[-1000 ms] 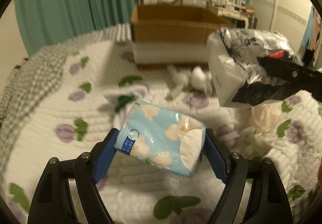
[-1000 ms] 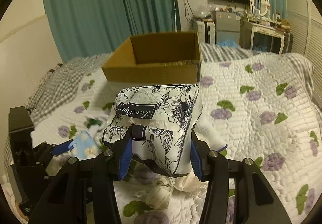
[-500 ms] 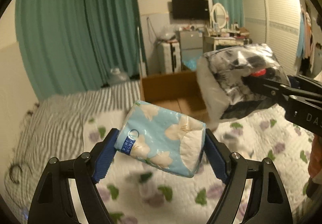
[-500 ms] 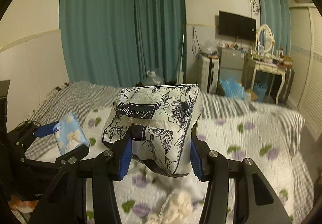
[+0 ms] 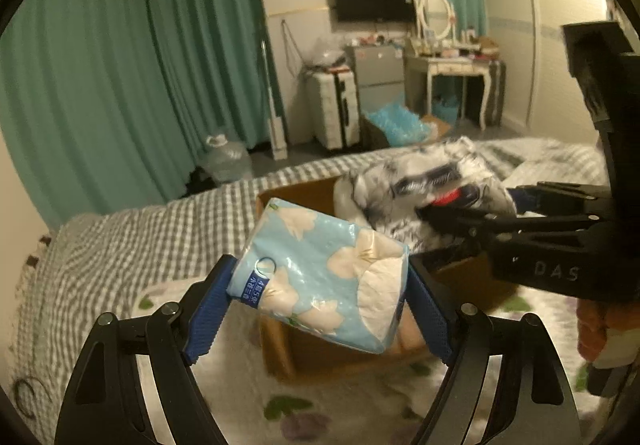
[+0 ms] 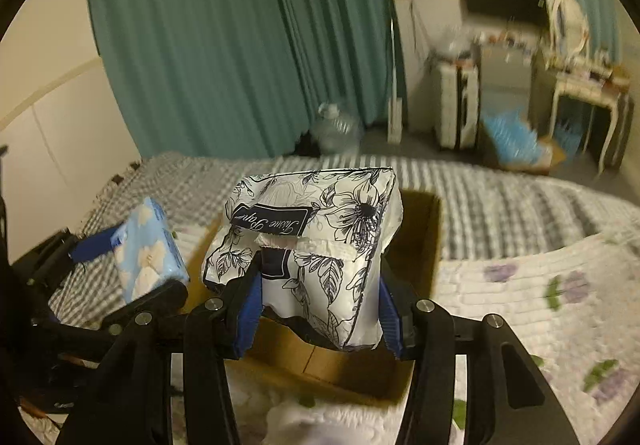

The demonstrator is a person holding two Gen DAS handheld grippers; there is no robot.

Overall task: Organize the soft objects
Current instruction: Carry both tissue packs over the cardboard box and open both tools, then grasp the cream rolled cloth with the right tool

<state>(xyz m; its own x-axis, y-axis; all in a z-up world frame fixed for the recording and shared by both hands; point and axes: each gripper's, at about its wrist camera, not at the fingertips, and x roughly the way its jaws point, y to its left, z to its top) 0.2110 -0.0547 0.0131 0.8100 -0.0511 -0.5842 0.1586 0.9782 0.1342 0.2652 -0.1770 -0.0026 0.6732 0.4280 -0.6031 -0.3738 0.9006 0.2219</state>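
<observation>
The bed [image 5: 120, 245] fills the lower part of both views. Its far side is covered by a grey-and-white checked blanket [image 6: 500, 197], and the near side by a white quilt [image 6: 520, 301] printed with purple flowers and green leaves. An open brown cardboard box [image 5: 280, 345] sits directly on the quilt, near the line where quilt and checked blanket meet. Beyond the bed, the grey floor [image 5: 304, 153] carries a clear water jug [image 5: 228, 161] by the curtain and a white suitcase [image 5: 332, 109].

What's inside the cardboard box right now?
Only bare brown walls of the cardboard box show; the blue tissue pack and floral tissue pack, held in front, cover the floor.
</observation>
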